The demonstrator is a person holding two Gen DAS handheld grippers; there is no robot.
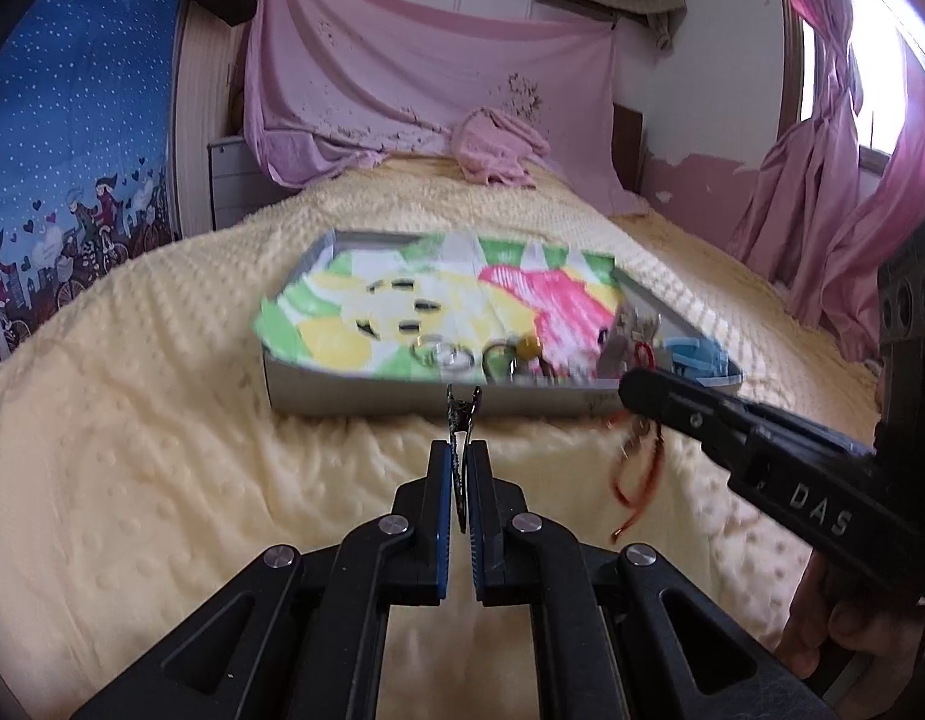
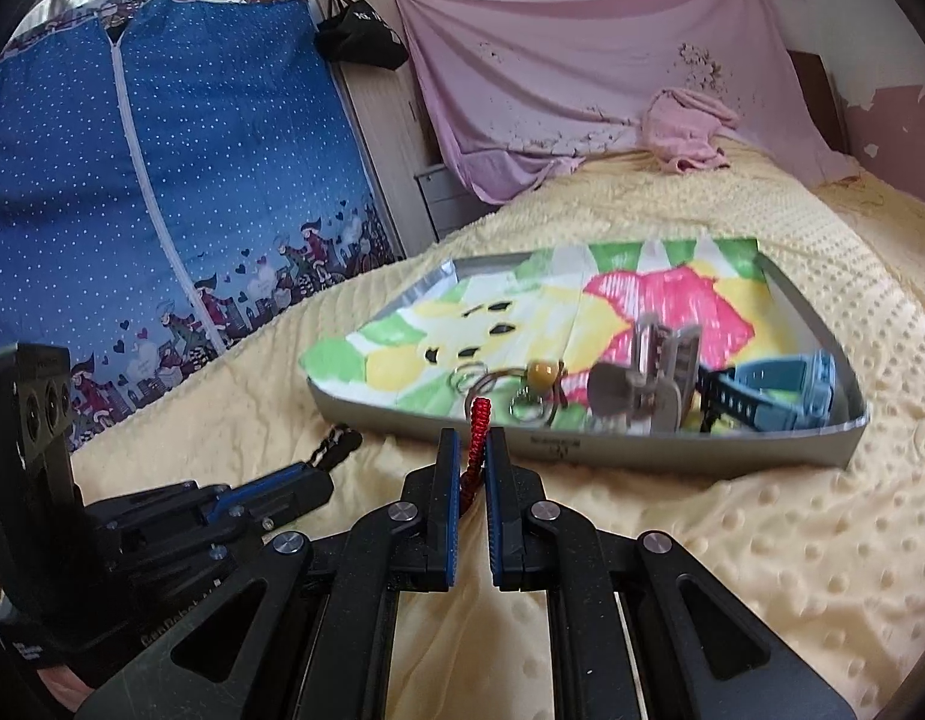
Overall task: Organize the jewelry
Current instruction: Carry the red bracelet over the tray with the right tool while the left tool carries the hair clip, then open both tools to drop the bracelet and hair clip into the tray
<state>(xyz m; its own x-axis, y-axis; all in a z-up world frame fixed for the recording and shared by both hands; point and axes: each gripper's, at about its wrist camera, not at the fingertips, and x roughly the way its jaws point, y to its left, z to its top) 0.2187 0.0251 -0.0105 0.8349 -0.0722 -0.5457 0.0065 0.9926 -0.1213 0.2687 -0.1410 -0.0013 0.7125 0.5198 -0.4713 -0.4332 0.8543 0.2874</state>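
At lower centre of each wrist view, a black hair clip is clamped by the left gripper and a red braided cord by the right gripper, both held just before the grey tray of jewelry at mid-frame on the yellow blanket.

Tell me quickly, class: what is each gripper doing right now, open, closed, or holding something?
Left gripper: closed on a black hair clip.
Right gripper: closed on a red braided cord.
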